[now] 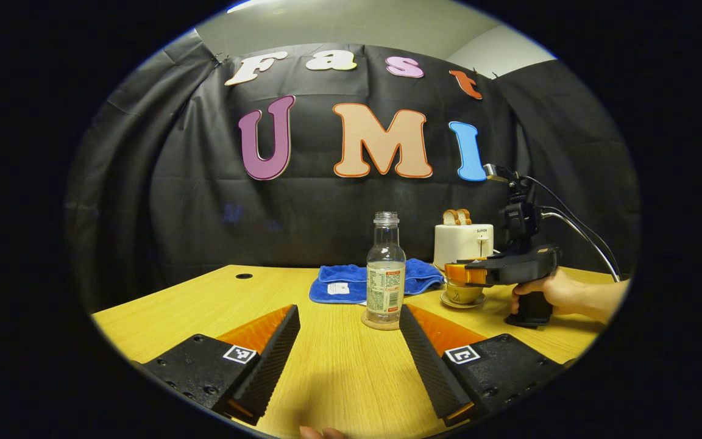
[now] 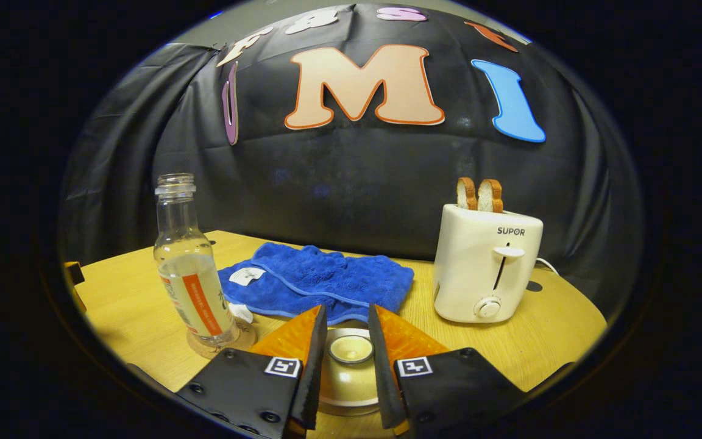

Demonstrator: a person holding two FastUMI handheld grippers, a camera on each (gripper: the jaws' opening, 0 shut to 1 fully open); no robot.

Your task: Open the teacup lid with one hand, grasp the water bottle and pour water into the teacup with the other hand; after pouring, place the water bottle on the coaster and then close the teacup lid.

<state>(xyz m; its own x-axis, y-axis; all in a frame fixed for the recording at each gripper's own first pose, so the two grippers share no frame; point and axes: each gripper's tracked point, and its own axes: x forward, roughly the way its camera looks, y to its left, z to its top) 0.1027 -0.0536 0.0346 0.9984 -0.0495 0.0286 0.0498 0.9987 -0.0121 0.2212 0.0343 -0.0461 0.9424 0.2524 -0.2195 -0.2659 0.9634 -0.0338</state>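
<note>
While the right tongs straddle the teacup lid, narrowly open, grip uncertain, the left tongs gape empty. Water bottle stands upright on the coaster, dead ahead of left tongs, beside the teacup.

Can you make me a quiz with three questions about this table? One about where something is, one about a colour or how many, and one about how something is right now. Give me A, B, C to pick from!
1. Where does the water bottle stand?
A. on the coaster
B. on the blue towel
C. on the toaster

2. How many bread slices stick out of the toaster?
A. none
B. two
C. four

3. How is the bottle's top?
A. capped
B. corked
C. open, no cap

Answers:
1 A, the round coaster lies under the bottle's base.
2 B, two slices side by side.
3 C, the neck's rim is bare.
</note>
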